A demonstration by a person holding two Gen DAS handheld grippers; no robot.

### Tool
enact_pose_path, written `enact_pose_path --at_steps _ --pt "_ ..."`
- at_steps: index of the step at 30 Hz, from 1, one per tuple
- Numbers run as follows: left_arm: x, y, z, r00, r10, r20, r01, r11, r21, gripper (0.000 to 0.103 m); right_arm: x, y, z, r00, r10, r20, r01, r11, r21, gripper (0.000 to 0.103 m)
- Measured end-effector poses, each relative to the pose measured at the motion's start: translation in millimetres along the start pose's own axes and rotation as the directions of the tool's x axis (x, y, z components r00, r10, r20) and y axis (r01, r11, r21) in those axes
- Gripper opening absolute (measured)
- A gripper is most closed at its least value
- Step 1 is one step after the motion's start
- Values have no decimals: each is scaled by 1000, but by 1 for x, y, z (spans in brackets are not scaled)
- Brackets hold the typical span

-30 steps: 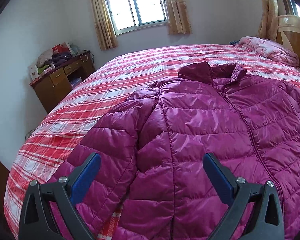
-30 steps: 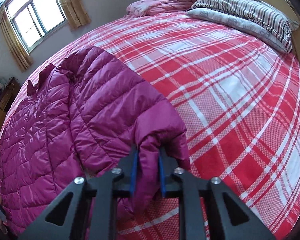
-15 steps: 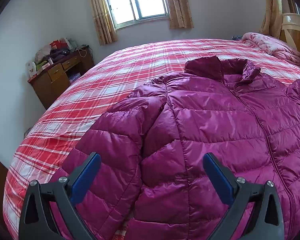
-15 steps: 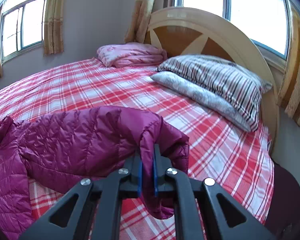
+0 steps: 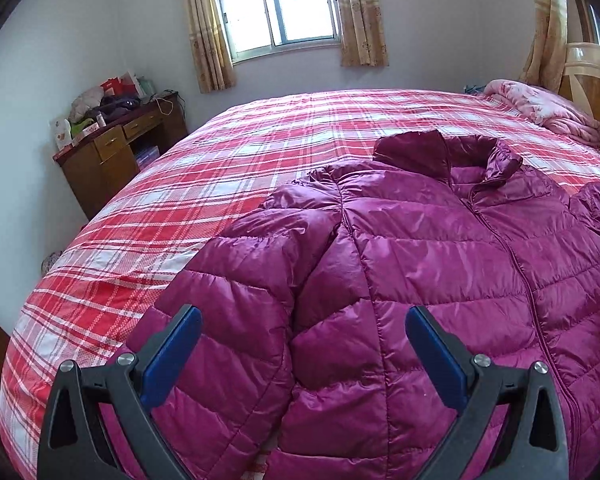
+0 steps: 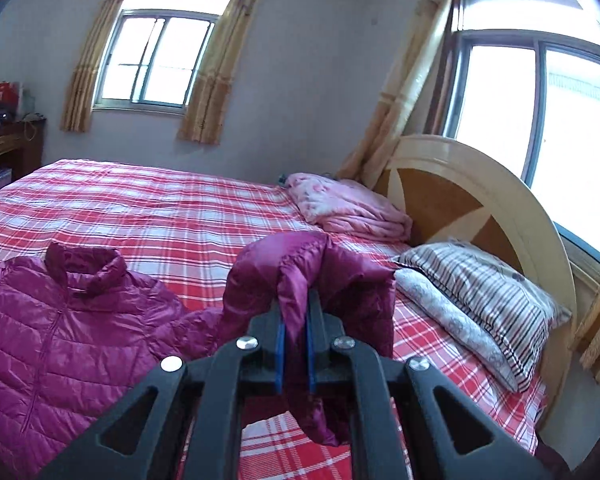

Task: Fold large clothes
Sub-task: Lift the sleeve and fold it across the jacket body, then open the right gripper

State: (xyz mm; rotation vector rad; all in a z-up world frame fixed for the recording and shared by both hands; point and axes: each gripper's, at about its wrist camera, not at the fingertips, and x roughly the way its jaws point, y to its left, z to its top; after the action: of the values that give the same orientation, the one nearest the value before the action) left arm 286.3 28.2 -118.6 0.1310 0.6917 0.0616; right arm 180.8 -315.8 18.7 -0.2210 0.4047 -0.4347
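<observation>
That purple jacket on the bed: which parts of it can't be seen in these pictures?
- Jacket hem: left wrist view, cut off by the bottom edge and the open left gripper.
- Sleeve cuff: right wrist view, hidden inside the shut right gripper.
- Jacket's back: both views, against the bedspread.

Daylight from the windows [image 6: 536, 128] blew out white; my views bowed at the edges, dark vignette in corners, sheen on the jacket [image 5: 420, 260].
</observation>
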Motion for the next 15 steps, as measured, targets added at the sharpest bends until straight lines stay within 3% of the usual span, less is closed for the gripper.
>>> enact_pose_path --at_steps 9,15 --pt "6 14 3 1000 3 -2 -3 1000 -31 102 1 89 13 993 118 30 -111 979 -169 10" --pt "10 20 1 1000 6 -12 -7 999 -41 102 6 152 2 977 212 -2 -207 954 -219 10"
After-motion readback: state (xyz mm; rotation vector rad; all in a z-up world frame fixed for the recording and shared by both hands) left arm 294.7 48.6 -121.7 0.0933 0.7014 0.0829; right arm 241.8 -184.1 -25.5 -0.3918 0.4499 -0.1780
